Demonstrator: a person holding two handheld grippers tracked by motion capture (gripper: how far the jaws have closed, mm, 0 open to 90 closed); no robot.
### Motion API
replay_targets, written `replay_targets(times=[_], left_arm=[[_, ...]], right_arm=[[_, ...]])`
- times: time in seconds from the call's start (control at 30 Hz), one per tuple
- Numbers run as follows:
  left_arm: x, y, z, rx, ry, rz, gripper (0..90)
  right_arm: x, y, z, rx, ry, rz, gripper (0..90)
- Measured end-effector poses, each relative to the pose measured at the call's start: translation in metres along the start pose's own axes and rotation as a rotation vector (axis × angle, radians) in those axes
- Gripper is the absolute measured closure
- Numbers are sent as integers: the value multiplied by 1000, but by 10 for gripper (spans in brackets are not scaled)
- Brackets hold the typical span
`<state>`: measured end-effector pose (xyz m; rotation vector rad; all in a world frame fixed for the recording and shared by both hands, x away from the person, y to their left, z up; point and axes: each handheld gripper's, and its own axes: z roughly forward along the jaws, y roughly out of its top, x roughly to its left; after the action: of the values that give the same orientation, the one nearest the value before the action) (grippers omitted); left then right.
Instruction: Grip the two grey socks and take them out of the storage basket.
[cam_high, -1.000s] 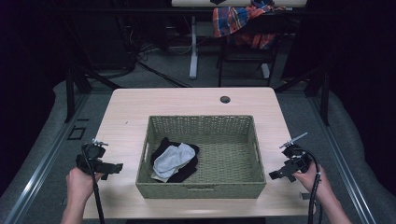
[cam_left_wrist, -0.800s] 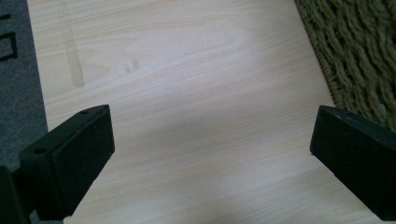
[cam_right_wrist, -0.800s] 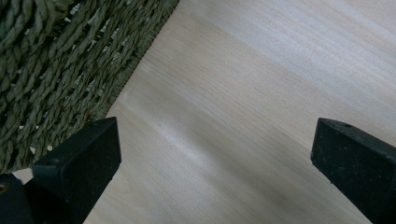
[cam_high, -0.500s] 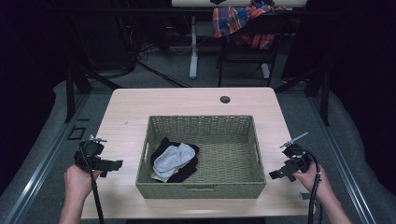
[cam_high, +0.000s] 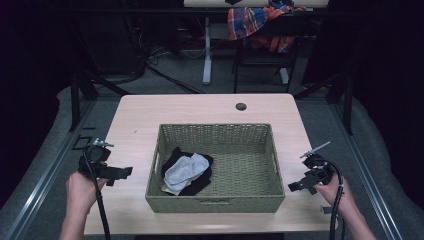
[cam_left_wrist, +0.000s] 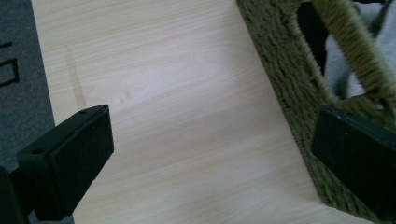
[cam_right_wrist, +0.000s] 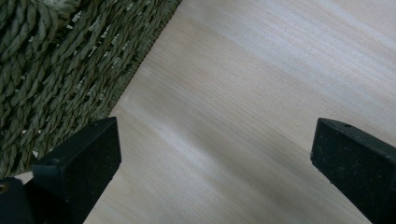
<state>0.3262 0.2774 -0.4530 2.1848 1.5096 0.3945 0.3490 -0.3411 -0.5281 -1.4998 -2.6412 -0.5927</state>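
two garments lie bunched in the basket (cam_high: 215, 200): a grey cloth (cam_high: 186, 171) on top of a black cloth (cam_high: 196, 183), pushed into the corner at about 8 o'clock of the basket floor. the rest of the woven floor is bare. heaped that way, the grey piece offers loose folds to pinch from above, and the black one shows around its edges. in the left tool view the grey cloth (cam_left_wrist: 343, 70) shows through the basket's side handle slot, so the pile sits hard against that wall.

the left tool (cam_high: 120, 172) rests low over the surface (cam_high: 200, 107) at 9 o'clock of the basket, just beside its wall, and its jaws stand spread wide with nothing between them. it points toward the basket, so the pile lies near it, just across the wall at its 3 o'clock. the right tool (cam_high: 298, 185) sits at 3 o'clock of the basket, close to the opposite wall, jaws likewise spread and empty over bare wood (cam_right_wrist: 261, 93). the clothes are well apart from it, across most of the basket.

both tools look parked in a ready pose on either side, probably so either hand can go in. the left is the likelier one to reach the pile, up over the rim and down onto the grey cloth. a small dark hole (cam_high: 241, 106) sits in the surface at 12 o'clock, clear of all this.
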Motion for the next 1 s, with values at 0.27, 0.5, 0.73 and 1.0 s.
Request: replay_targets(times=[0.27,0.5,0.73,1.0], left_arm=[[-24,17,-11,-13,0,73,0],[-39,30,-17,-32,-1,123,0],[-47,45,-19,-54,3,157,0],[-65,62,-9,-47,-6,215,0]], right_arm=[[3,-1,2,-40,-2,34,14],[3,-1,1,-32,3,37,14],[1,-1,1,-7,-6,14,14],[1,-1,1,-5,-2,20,15]])
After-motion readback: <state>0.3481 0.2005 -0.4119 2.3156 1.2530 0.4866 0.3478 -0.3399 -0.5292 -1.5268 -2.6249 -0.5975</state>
